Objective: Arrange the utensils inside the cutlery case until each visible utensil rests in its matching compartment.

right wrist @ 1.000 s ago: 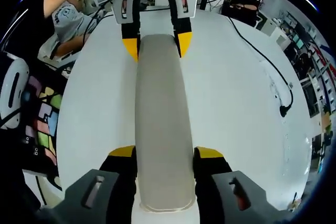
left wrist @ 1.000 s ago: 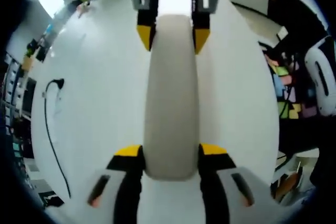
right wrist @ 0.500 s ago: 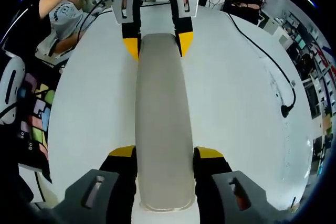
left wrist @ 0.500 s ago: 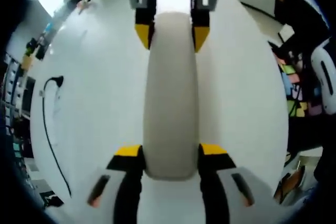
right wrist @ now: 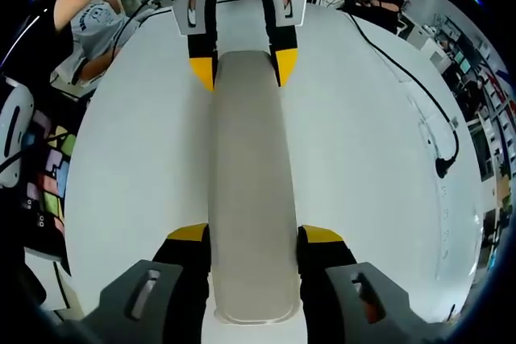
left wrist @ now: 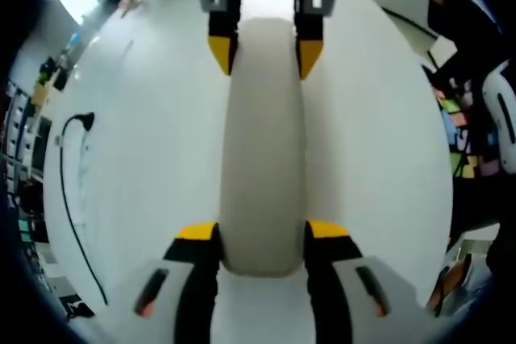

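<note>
White table (left wrist: 145,159), black cable (left wrist: 68,191), closed cutlery case (right wrist: 246,191) gripped endwise

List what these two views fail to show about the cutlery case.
- Cutlery case: shut; utensils and compartments inside hidden by its lid in both views.
- Case's near end, right gripper view: lies between the right tongs.
- Left tongs grip the other end.

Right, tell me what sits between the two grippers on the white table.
The long beige cutlery case spans that stretch: in the right gripper view the right gripper clamps its near end and the left gripper its far end, over the white table.
</note>
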